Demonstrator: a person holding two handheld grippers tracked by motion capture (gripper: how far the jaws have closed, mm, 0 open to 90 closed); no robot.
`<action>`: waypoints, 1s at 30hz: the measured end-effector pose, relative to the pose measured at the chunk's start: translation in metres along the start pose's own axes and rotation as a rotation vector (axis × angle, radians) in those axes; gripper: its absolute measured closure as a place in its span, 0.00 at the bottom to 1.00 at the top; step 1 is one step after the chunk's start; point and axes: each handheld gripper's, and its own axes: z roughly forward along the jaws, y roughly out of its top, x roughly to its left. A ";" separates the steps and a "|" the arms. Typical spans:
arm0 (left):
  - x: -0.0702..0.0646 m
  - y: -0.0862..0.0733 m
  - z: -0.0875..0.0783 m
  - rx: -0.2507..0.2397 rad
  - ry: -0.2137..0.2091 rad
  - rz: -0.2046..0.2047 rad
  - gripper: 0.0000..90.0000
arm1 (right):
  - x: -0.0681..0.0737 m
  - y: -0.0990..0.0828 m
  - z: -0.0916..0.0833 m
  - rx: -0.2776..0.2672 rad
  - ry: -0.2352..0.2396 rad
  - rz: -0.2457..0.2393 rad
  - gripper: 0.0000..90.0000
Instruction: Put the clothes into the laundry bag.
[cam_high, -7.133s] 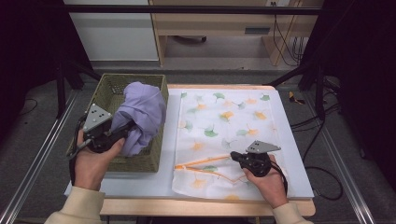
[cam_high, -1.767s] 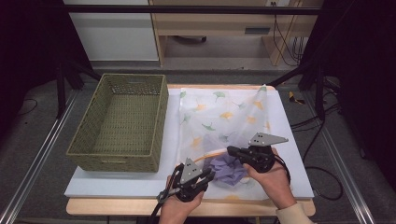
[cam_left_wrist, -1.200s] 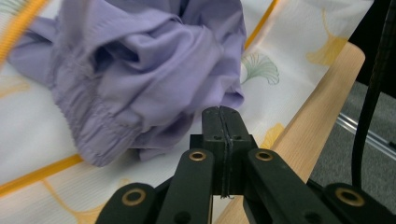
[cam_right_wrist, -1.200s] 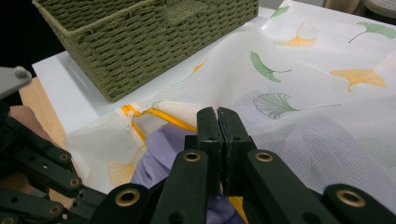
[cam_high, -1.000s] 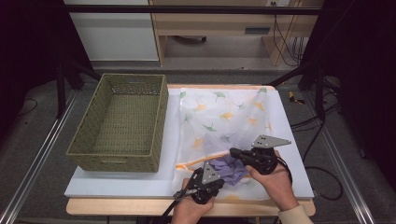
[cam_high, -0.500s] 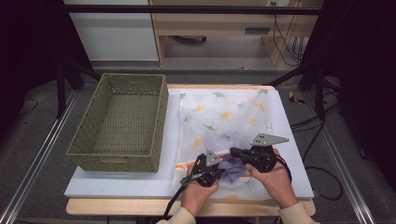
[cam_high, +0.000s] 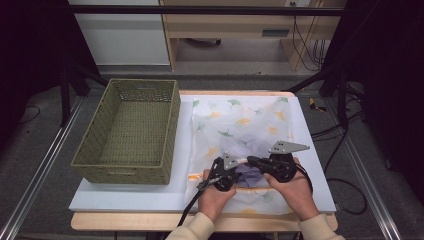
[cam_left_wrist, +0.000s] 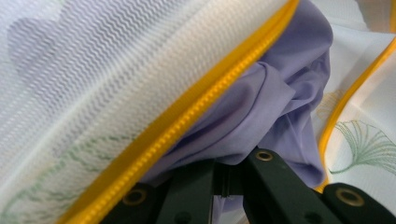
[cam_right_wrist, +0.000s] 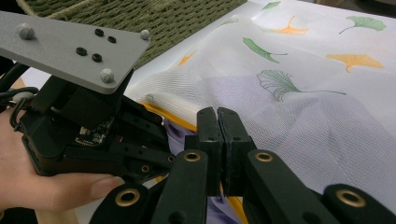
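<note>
A lilac garment (cam_left_wrist: 261, 107) lies bunched inside a white mesh laundry bag (cam_high: 240, 117) printed with ginkgo leaves, at the worktop's near edge beside the bag's yellow zipper (cam_left_wrist: 187, 116). The left gripper (cam_high: 223, 172) reaches into the opening, jaws clenched on the lilac cloth. The right gripper (cam_high: 257, 162) meets it from the right, jaws clamped on the bag's zipper edge.

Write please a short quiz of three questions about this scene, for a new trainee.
1. True or false: the olive-green woven basket holds the lilac cloth.
2. Where does the crumpled lilac cloth sit? A) inside the white mesh bag with leaf prints, at its yellow zipper opening; B) on the floor; C) in the basket.
3. What does the left gripper pinch with its shut jaws?

Key
1. False; the basket is empty.
2. A.
3. The lilac cloth. The right gripper, also shut, pinches the bag's edge by the zipper.
</note>
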 end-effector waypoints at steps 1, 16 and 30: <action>0.000 0.001 0.000 0.000 0.001 -0.003 1.00 | 0.000 0.000 0.000 0.000 -0.001 0.000 0.99; 0.003 0.004 0.005 -0.008 0.030 0.004 1.00 | 0.001 0.000 -0.002 0.000 -0.006 -0.004 0.99; 0.006 0.007 0.004 -0.019 0.037 -0.004 1.00 | 0.001 0.001 -0.001 -0.011 -0.015 0.007 0.99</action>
